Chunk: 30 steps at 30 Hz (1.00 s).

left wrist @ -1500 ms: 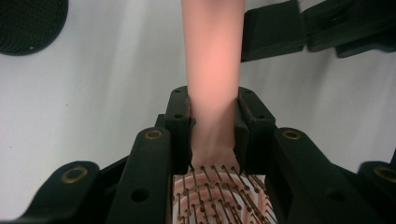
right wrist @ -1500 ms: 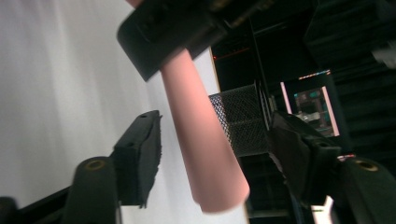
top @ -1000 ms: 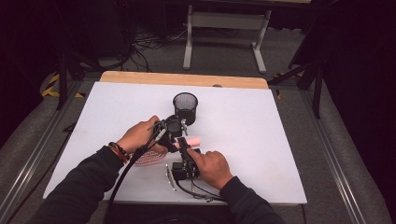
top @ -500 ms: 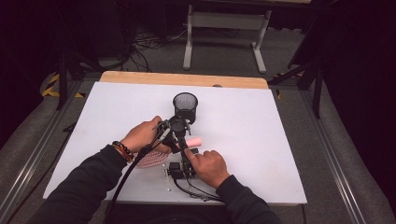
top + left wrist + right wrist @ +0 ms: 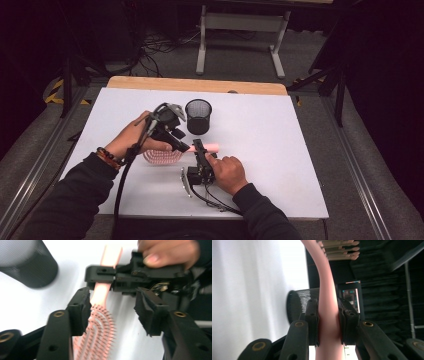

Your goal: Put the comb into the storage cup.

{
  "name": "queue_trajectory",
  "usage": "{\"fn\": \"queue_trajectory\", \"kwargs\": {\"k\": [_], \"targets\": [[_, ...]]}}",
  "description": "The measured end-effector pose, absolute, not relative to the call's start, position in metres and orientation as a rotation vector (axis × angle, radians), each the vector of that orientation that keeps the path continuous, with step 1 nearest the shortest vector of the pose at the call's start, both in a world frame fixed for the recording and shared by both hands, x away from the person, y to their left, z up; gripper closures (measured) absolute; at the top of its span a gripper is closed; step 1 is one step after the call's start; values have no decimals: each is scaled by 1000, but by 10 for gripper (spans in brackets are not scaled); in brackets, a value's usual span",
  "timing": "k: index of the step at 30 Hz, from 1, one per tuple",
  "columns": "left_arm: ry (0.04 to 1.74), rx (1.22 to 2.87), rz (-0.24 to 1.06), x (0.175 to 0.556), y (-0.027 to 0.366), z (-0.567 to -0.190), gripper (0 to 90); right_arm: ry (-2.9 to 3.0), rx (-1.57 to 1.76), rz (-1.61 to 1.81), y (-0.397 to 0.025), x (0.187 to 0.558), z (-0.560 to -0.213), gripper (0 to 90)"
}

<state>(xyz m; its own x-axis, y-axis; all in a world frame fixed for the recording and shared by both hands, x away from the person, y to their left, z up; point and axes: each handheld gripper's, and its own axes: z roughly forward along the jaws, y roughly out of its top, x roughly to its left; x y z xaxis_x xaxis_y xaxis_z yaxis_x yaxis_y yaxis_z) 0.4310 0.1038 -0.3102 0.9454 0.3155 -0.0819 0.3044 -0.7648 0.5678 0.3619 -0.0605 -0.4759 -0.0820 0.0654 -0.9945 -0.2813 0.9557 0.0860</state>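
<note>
A pink hairbrush [image 5: 159,156] lies low over the white table [image 5: 280,135], its handle [image 5: 211,148] pointing right. My right gripper [image 5: 198,147] is shut on that handle [image 5: 328,290], and the pads [image 5: 313,320] press both sides of it. My left gripper [image 5: 181,144] stands open at the neck of the brush. In the left gripper view its jaws straddle the bristled head [image 5: 100,332], and the left pad [image 5: 82,307] is close beside the head. The right gripper [image 5: 100,277] shows there clamped across the handle.
A black mesh cup [image 5: 198,116] stands upright just behind the two grippers, also seen as a dark cylinder [image 5: 27,265] and behind the handle [image 5: 298,305]. A wooden strip [image 5: 195,85] edges the table's far side. Cables trail to the near edge.
My left gripper has shifted a little to the left and back from the cup. The right gripper keeps its hold on the handle, and the brush has moved slightly away from the near edge.
</note>
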Motion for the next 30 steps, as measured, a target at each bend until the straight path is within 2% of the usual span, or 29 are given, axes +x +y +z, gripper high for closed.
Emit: {"fn": "queue_trajectory", "kwargs": {"k": [5, 9, 11, 13, 14, 16, 24, 30], "targets": [[441, 2298, 128, 415, 148, -290, 421, 1604, -139, 271, -66, 366, -477, 722], [481, 2133, 227, 399, 186, -286, 349, 1563, -158, 259, -70, 369, -477, 722], [484, 2062, 281, 390, 204, -290, 273, 1533, -167, 264, -71, 369, -476, 723], [479, 2042, 295, 387, 210, -292, 258, 1521, -176, 264, -72, 370, -475, 723], [479, 1972, 339, 380, 229, -303, 231, 1506, -185, 272, -72, 370, -474, 722], [481, 1932, 356, 374, 242, -312, 213, 1492, -190, 290, -73, 371, -471, 722], [558, 1824, 343, 362, 287, -356, 186, 1413, -173, 390, -77, 381, -448, 722], [672, 1801, 253, 363, 308, -396, 178, 1370, -118, 488, -75, 390, -429, 723]]}}
